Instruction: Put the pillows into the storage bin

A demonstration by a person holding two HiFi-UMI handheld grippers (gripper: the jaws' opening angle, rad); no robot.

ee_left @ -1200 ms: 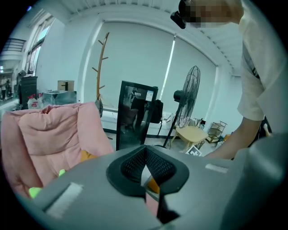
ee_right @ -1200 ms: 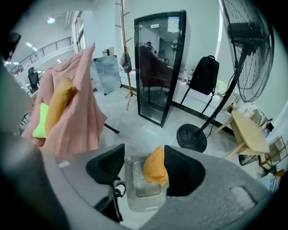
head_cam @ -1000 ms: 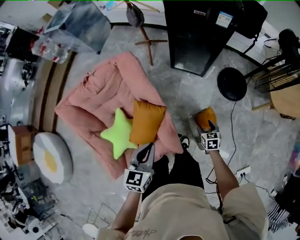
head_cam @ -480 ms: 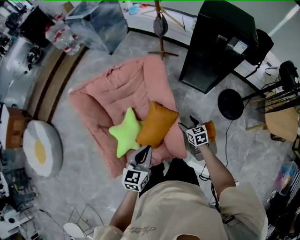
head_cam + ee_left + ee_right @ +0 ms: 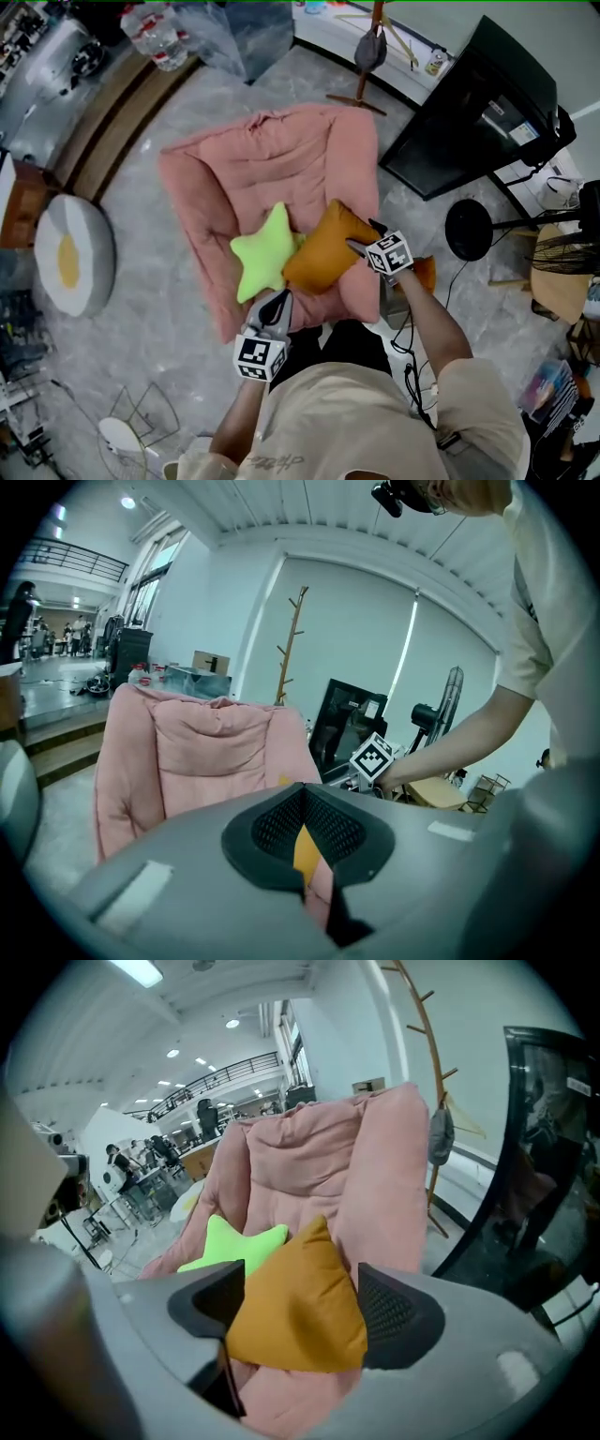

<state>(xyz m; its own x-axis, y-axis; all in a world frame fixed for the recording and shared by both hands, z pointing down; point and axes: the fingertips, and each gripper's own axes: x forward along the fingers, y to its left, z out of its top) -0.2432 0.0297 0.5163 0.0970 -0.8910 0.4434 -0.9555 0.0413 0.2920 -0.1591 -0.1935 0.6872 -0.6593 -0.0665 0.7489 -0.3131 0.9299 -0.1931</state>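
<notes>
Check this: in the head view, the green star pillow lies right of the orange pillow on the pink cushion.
Wrong side: the head view shows the green star pillow left of the orange pillow on the pink cushion.

My right gripper (image 5: 302, 1312) has just been opening, orange pillow (image 5: 292, 1302) between its jaws; green star pillow (image 5: 230, 1246) beside it, both on pink cushion (image 5: 314, 1162).
</notes>
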